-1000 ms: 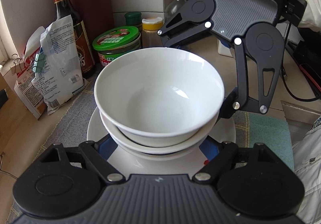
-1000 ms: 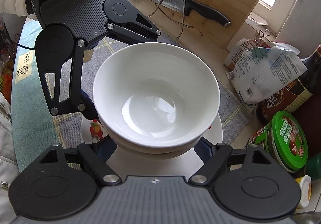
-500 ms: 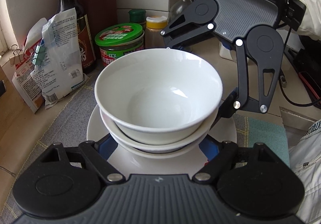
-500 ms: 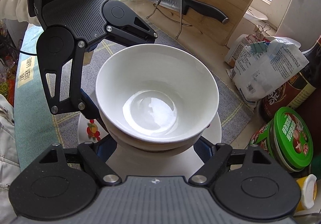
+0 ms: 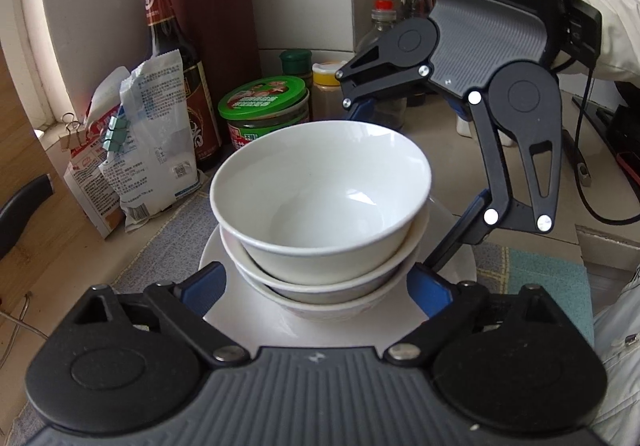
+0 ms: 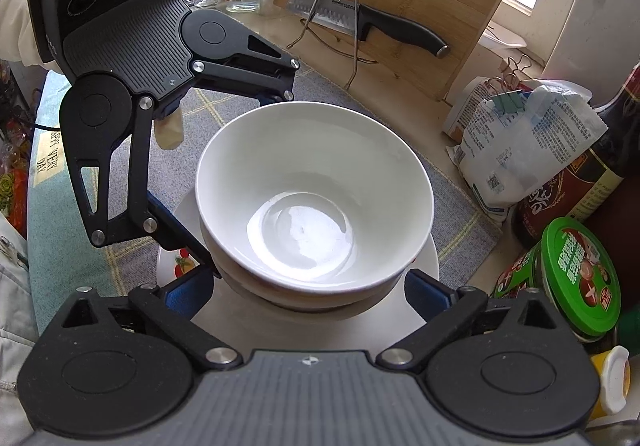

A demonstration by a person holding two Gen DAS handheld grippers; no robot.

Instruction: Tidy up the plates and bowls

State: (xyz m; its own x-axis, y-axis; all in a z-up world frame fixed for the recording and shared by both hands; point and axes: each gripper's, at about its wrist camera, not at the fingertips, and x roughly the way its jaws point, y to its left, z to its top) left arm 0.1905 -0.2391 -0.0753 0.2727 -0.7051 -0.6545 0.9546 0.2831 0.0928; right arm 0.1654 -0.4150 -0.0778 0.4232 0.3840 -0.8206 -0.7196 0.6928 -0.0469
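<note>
Bowls [image 5: 320, 202] are sitting nested on a white plate [image 5: 256, 320].
Left gripper [image 5: 318, 288] and right gripper [image 6: 308, 292] are flanking the stack, jaws just opening wide, gripping nothing.

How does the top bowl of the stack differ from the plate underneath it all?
The top bowl is deep and steep-walled; the plate is flat and shallow. The top bowl sits highest, nested in other bowls; the plate lies lowest, on the mat. The top bowl looks plain white inside; the plate shows a small coloured print at its left edge. Both are white, upright and free of either gripper's jaws.
</note>
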